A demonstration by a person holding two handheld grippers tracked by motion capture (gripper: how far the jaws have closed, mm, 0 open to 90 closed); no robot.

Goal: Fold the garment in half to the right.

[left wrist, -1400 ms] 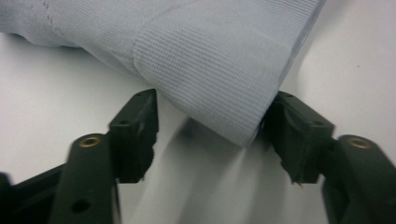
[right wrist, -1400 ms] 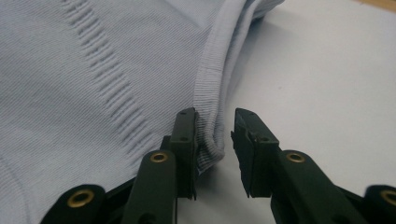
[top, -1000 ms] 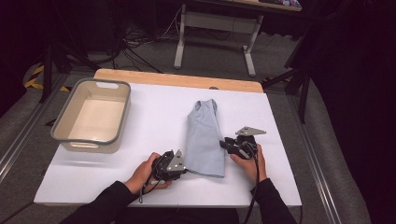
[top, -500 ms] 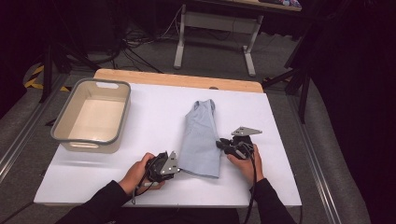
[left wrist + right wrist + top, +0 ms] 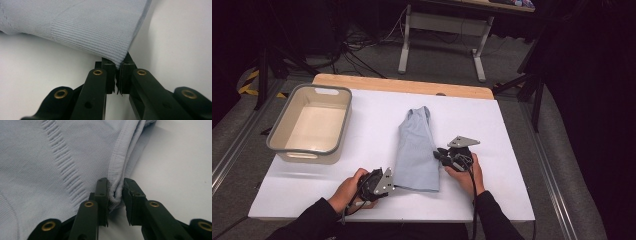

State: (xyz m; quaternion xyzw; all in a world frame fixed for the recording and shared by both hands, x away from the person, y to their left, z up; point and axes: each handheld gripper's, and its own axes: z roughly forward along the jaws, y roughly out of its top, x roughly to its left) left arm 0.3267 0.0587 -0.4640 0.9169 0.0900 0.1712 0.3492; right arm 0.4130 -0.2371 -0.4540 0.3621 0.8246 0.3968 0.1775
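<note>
Left gripper (image 5: 117, 72): jaws pinched tight on the near ribbed corner of the pale blue garment (image 5: 416, 150).
Right gripper (image 5: 115, 192): jaws clamped on the garment's bunched right edge.
Garment: flat on the white table (image 5: 512, 165), long axis running near to far, narrowing farther off.
Bin (image 5: 279, 130): grey, empty, far left.

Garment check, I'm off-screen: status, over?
Left tongs shut on light blue garment corner. Right tongs shut on its ribbed edge. Garment flat on table. Tub well aside.
</note>
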